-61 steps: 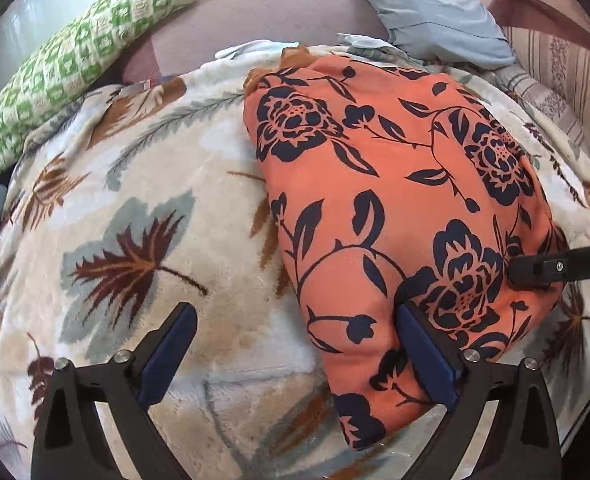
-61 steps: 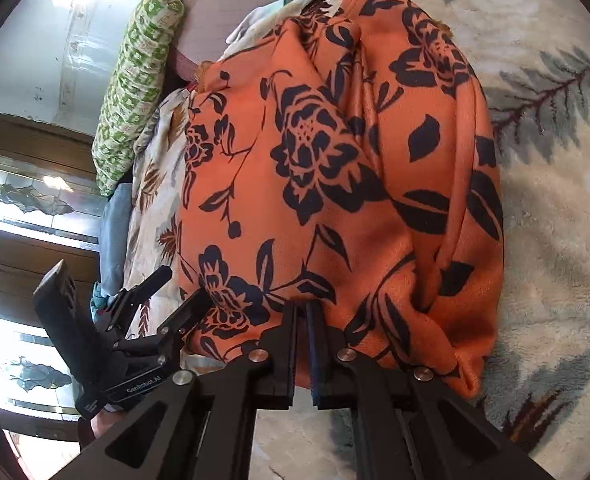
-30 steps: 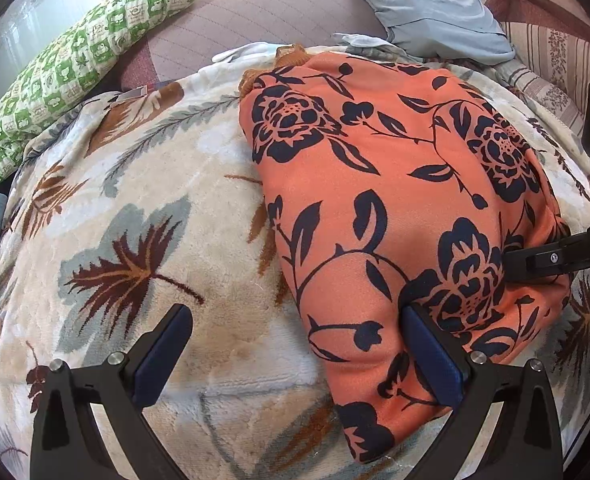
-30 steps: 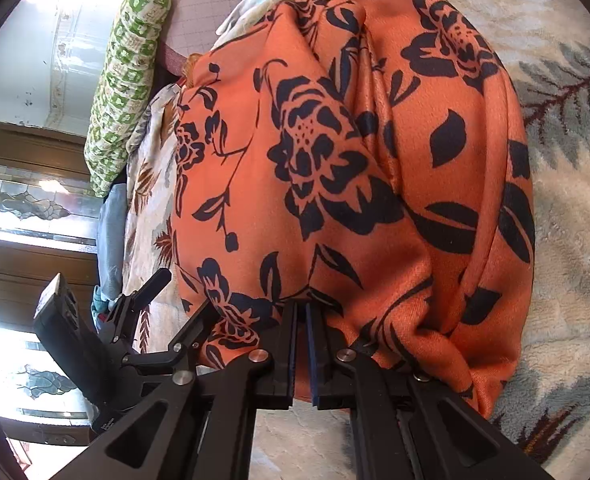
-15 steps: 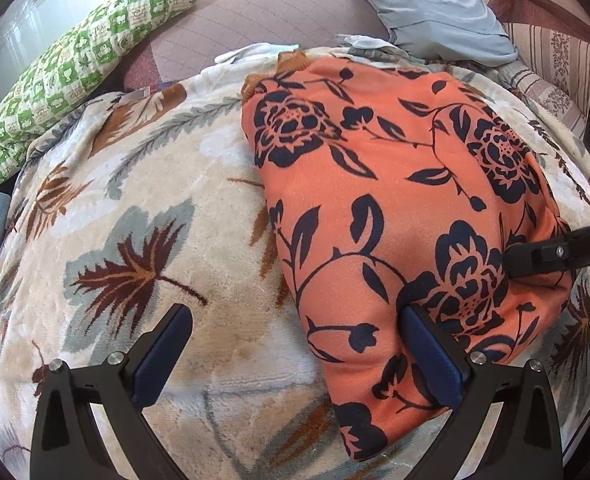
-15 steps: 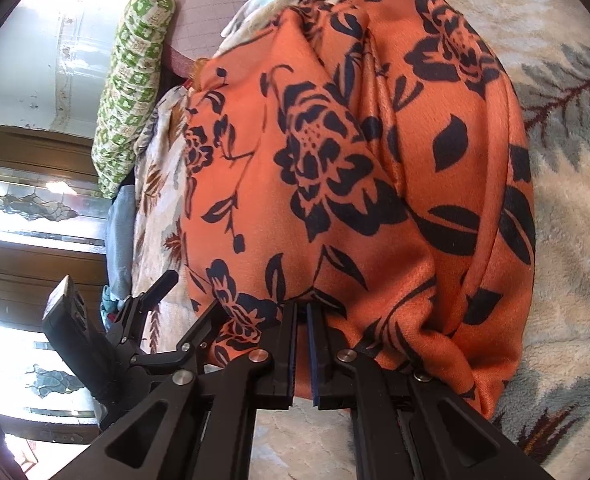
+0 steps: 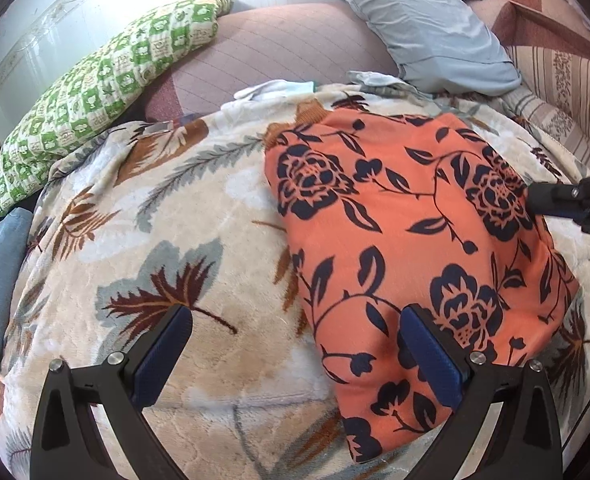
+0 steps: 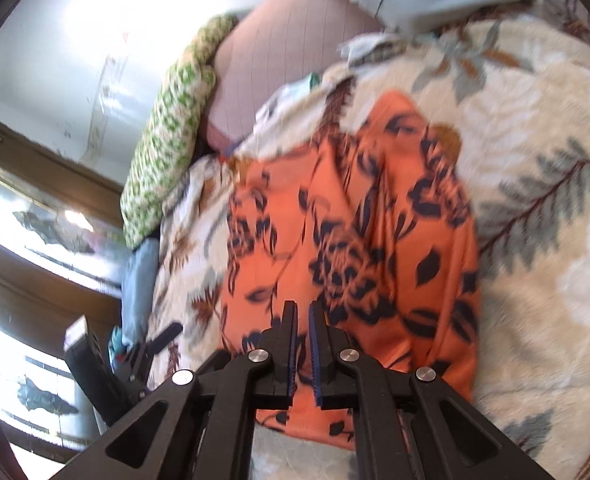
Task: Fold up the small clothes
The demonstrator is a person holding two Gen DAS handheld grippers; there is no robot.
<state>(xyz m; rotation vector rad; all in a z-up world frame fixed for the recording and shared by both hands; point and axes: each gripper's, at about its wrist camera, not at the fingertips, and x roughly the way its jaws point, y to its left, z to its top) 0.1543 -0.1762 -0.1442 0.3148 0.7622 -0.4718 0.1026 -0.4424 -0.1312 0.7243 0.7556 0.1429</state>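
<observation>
Orange fabric printed with dark blue flowers [image 7: 407, 240] lay folded on the cream leaf-patterned plush blanket [image 7: 199, 240] covering the bed, ahead of both sets of fingers. The left gripper [image 7: 295, 348] stood wide open and empty, its right finger [image 7: 431, 352] over the garment's near edge, probably ready to pinch a corner. The right gripper [image 8: 302, 340] was closed with nothing visibly between its pads, above the cloth. Only its blurred view showed the garment's lengthwise creases [image 8: 379, 200] and the left tool's body [image 8: 107, 368] beside the bed.
</observation>
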